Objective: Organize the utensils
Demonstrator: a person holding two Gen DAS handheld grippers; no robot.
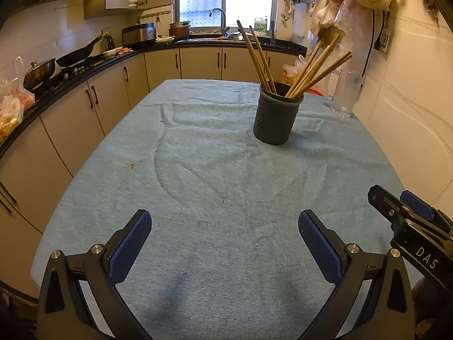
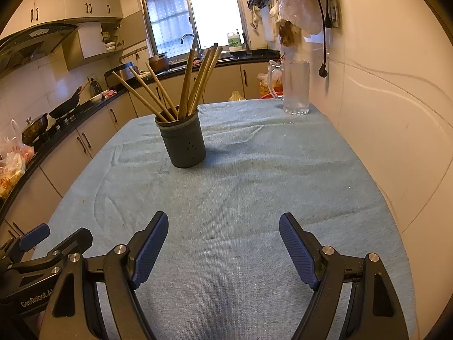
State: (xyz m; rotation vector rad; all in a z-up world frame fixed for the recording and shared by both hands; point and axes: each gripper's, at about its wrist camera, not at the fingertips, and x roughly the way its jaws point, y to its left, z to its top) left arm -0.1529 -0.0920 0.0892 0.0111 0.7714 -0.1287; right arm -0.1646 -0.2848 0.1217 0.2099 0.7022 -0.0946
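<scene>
I hold both grippers low over the near end of the table (image 1: 198,184), which is covered by a light blue terry cloth.

Left to right:

1. Kitchen counter (image 1: 70,82), far left, black-topped with beige cabinet doors. It carries a lidded dark pot (image 1: 39,70) and a black wok (image 1: 76,53). It is well apart from my work area.

2. Left gripper (image 1: 225,231). Its jaws stand wide apart, blue textured pads facing each other, with nothing between them. It hangs above bare cloth and points down toward the table.

3. Dark grey perforated cylindrical utensil holder (image 2: 181,141). It stands upright on the cloth toward the far half of the table. In the left wrist view it sits right of centre; in the right wrist view, left of centre.

4. Tan wooden chopsticks (image 2: 195,82). All of them stand inside the holder, tips down, leaning outward in two loose fans against the rim. I see no chopstick lying on the cloth.

5. Right gripper (image 2: 223,239). Its jaws are also spread wide and empty, over bare cloth, just beside the left gripper.

6. Clear glass handled mug (image 2: 294,87). It stands upright at the far right corner of the table, near the cream wall, well apart from the holder.
</scene>
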